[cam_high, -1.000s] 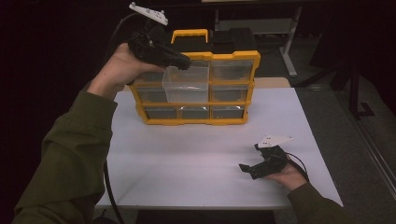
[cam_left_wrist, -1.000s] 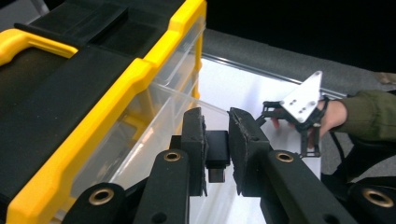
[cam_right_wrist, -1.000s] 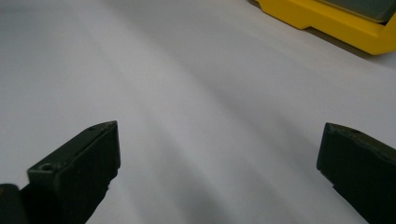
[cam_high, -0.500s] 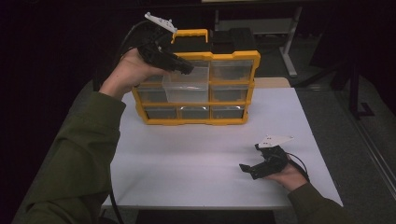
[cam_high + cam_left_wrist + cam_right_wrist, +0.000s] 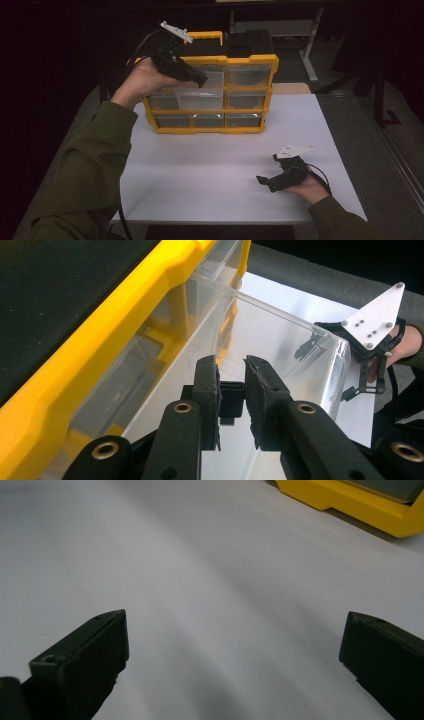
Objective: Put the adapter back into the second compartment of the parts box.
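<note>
Hovering over the pulled-out clear drawer, left gripper clenched on a small black part

A box of drawers stands at the back of the worktop, a bit left of the middle. One drawer in its middle row is pulled out toward the front, and the left gripper is just above it, holding a small part between its fingers. The right gripper rests on the worktop near the front right, well apart from the box.
</note>
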A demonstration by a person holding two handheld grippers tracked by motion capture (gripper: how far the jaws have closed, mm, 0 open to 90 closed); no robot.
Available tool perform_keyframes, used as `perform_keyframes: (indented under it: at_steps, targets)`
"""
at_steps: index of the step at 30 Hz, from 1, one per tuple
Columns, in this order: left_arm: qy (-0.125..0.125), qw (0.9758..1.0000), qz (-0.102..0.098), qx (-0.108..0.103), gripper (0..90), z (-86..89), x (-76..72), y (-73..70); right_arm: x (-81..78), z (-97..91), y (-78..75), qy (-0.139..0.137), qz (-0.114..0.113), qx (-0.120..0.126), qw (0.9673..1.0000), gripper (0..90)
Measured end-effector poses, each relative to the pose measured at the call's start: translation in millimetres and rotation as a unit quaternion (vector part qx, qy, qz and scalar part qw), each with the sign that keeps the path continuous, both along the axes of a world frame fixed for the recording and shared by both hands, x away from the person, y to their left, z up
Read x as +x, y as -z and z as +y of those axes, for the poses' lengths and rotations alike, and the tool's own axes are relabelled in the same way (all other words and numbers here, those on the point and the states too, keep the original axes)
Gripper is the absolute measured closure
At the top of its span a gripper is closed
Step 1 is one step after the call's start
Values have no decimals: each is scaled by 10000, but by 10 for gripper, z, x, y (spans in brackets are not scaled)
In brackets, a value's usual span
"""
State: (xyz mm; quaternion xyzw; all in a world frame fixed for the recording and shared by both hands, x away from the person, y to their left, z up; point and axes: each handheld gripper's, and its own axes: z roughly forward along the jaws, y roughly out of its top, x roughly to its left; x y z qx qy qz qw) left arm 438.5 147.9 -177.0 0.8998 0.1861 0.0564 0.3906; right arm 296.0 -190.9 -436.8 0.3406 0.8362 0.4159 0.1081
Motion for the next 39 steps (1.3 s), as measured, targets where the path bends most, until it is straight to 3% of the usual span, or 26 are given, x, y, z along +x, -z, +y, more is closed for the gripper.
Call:
perform_keyframes:
  at_steps: [11,25,31,39]
  targets:
    - [19,9998,-37,-173,714,85,-52,-83,1,1,3,4,2,-9,10000,0]
    - [-109,9988,-189,-435,655,475,-225,-278,14,-5,14,-15,37,31,10000,0]
    - [-190,9988,-185,-422,592,633,-309,-250,9,-9,15,-10,38,11,10000,0]
    - [-274,9981,-192,-508,449,780,-442,-96,2,1,10,-8,36,-11,10000,0]
